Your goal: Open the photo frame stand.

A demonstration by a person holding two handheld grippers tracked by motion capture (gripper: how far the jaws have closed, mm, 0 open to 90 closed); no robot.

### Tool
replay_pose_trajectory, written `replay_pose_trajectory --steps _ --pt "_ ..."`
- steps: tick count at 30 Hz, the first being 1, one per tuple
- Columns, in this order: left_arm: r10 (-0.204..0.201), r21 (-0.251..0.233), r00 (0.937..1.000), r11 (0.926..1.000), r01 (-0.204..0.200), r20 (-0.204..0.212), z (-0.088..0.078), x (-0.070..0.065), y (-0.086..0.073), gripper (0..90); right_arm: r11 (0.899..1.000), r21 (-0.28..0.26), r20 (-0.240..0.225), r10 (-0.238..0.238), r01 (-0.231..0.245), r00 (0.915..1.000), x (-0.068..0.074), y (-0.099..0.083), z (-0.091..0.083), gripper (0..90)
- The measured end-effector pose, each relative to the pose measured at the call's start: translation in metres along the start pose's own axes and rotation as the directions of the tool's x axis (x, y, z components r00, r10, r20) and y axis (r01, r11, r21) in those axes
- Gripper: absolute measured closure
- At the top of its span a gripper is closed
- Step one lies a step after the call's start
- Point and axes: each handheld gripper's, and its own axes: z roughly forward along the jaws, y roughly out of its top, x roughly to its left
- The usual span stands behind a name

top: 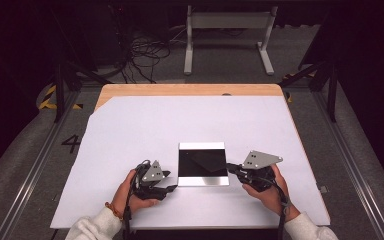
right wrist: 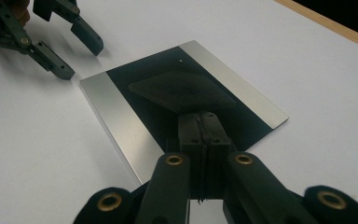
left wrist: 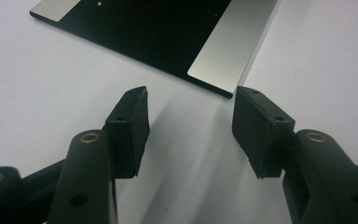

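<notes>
On the left side of the white sheet that covers the wooden table, the left gripper lies low in the person's left hand, its jaws spread with nothing between them. Seen along that gripper's own jaws, its tip points at the near corner of a flat square plate, and the right-hand pad stands just beside that corner; whether it touches the edge is hard to tell. At the middle of the sheet, between the two grippers, lies the plate, black across its centre with a silver band along two opposite edges. A thin dark cloth, diamond-shaped, lies on the black part. To the right, the right gripper is held in the right hand at the plate's right edge. In the right gripper view its fingers are pressed together over the plate, pinching the near corner of the cloth, and the left gripper shows beyond the plate's far corner.
</notes>
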Motion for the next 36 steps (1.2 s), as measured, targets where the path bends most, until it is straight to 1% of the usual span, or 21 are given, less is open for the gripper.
replay_pose_trajectory --steps 5,9,13,18,21,22,25,33,36 --pt "0.008 0.0 1.0 1.0 -0.008 0.0 -0.0003 -0.0013 0.0003 48.0 1.0 -0.014 0.005 0.001 -0.001 1.0 -0.0003 0.0021 0.001 90.0" --pt "0.011 0.0 0.9999 0.9999 -0.011 -0.004 -0.0007 -0.0015 0.0005 49.3 1.0 -0.014 0.009 -0.006 0.007 0.9999 -0.0002 0.0034 0.0025 90.0" --pt "0.012 -0.018 0.9999 0.9998 -0.012 -0.004 -0.0022 -0.0015 0.0008 49.9 1.0 -0.017 0.01 -0.009 0.009 0.9999 -0.0004 0.004 0.0027 90.0" --pt "0.012 -0.027 0.9999 0.9996 -0.012 -0.002 -0.0027 -0.0019 0.0012 49.4 1.0 -0.024 0.016 -0.01 0.01 0.9998 -0.001 0.0049 0.0034 90.0" --pt "0.01 -0.024 1.0 0.9997 -0.01 -0.002 -0.0031 -0.0023 0.0012 49.4 1.0 -0.029 0.024 -0.008 0.009 0.9997 -0.0012 0.0064 0.0046 90.0" --pt "0.01 -0.031 0.9999 0.9995 -0.01 0.002 -0.0029 -0.0019 0.001 49.3 1.0 -0.031 0.021 0.0 0.0 0.9998 -0.002 0.0058 0.0052 90.0" --pt "0.009 -0.027 1.0 0.9996 -0.01 -0.002 -0.0028 -0.0013 0.0008 49.0 0.999 -0.033 0.023 -0.001 0.002 0.9997 -0.0022 0.0057 0.0054 90.0" --pt "0.01 -0.032 0.9999 0.9994 -0.01 0.004 -0.0032 -0.0013 0.0018 48.8 0.999 -0.04 0.026 -0.003 0.004 0.9996 -0.0034 0.0062 0.0067 90.0" --pt "0.012 -0.031 0.9999 0.9995 -0.012 0.005 -0.003 -0.0017 0.0021 48.8 0.999 -0.042 0.031 0.004 -0.003 0.9995 -0.0045 0.0068 0.0086 90.0"
